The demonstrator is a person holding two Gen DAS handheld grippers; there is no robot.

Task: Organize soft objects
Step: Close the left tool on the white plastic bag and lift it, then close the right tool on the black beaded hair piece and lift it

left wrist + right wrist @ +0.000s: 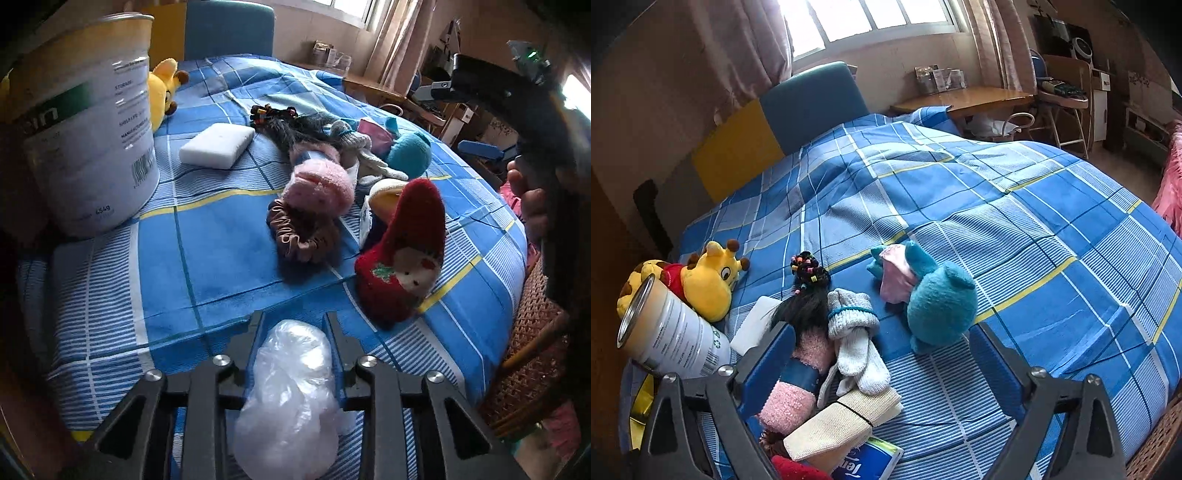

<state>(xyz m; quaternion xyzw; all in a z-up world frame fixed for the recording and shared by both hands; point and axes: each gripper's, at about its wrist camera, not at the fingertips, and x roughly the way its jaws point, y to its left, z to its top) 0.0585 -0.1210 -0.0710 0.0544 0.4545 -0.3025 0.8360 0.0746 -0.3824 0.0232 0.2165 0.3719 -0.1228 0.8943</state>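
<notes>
Plastic bag (291, 387), crumpled and clear, sits clamped between the narrow jaws of the left hand-held gripper (294, 325), just above the near edge of the bed (207, 236), which carries a blue checked cover. Right hand-held gripper (882, 347) stands wide, with nothing pressed between its blue pads; grey socks (855, 332) and a pink fluffy sock (798, 391) lie on the bed between them. Teal plush toy (938, 299) lies just beyond the right pad. Red Santa sock (402, 251) and brown scrunchie (303, 236) lie near the left hand-held gripper. White tin (85, 125) stands at the left, with a yellow giraffe plush (709, 280) behind it and a white sponge block (218, 146) beside it.
</notes>
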